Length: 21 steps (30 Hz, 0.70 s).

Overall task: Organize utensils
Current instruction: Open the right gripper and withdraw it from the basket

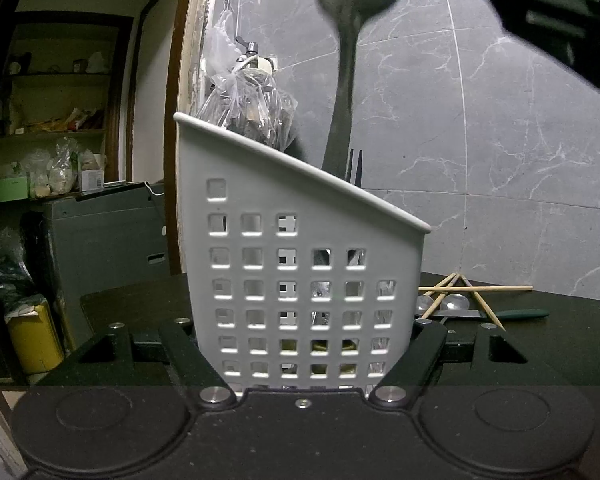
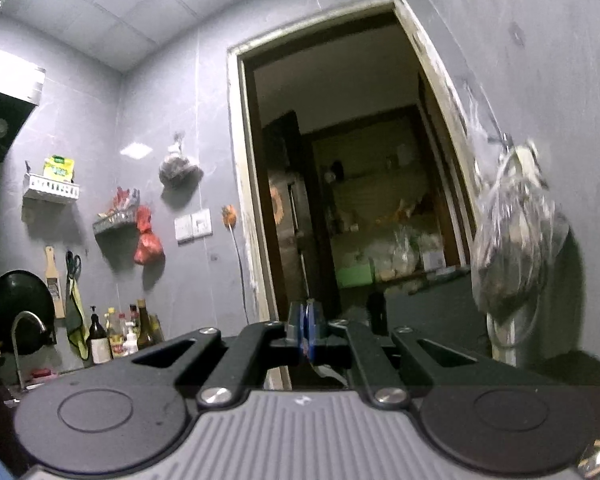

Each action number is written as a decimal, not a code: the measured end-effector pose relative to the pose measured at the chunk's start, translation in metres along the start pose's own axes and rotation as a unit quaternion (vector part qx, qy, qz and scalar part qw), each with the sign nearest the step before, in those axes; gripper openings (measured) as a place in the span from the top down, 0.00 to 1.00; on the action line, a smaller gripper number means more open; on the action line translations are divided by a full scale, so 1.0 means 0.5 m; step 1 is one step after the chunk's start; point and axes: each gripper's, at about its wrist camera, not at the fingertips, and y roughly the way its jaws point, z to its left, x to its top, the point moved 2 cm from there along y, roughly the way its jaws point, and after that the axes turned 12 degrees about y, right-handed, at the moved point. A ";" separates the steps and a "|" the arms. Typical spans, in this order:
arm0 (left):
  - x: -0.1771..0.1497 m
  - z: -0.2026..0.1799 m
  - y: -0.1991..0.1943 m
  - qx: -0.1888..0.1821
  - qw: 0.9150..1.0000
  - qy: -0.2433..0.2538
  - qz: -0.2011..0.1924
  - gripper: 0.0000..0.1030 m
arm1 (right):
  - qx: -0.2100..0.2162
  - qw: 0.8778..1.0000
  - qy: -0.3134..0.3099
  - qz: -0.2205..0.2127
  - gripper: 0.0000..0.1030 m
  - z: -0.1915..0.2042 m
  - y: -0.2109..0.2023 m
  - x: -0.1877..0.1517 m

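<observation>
In the left wrist view my left gripper (image 1: 304, 344) is shut on the white perforated utensil holder (image 1: 300, 264), gripping its two sides. A large metal spoon (image 1: 352, 40) stands bowl-up with its handle in the holder, next to fork tines (image 1: 355, 164). My right gripper (image 1: 560, 12) appears blurred at the top right near the spoon. In the right wrist view my right gripper (image 2: 308, 336) has its blue pads pressed together; a thin edge sits between them, and I cannot tell what it is. Chopsticks (image 1: 472, 290), spoons (image 1: 452, 302) and a green-handled knife (image 1: 512, 314) lie on the dark table.
A dark table (image 1: 140, 304) holds everything. A grey marble wall (image 1: 500, 140) stands behind with a hanging plastic bag (image 1: 248, 100). A doorway (image 2: 360, 200) opens to a storage room. A sink tap (image 2: 28, 328) and bottles (image 2: 116, 336) sit at the left.
</observation>
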 end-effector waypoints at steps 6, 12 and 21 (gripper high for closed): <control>0.000 0.000 0.000 0.000 1.000 -0.001 0.000 0.26 | -0.015 0.999 0.031 0.032 0.97 -0.034 0.027 -0.027; 0.000 0.000 0.000 0.000 1.000 0.000 0.000 0.26 | -0.040 0.996 0.060 0.060 0.97 -0.071 0.043 -0.049; 0.000 0.000 0.000 0.000 1.000 0.000 0.000 0.26 | -0.076 0.988 0.106 0.084 0.97 -0.129 0.069 -0.089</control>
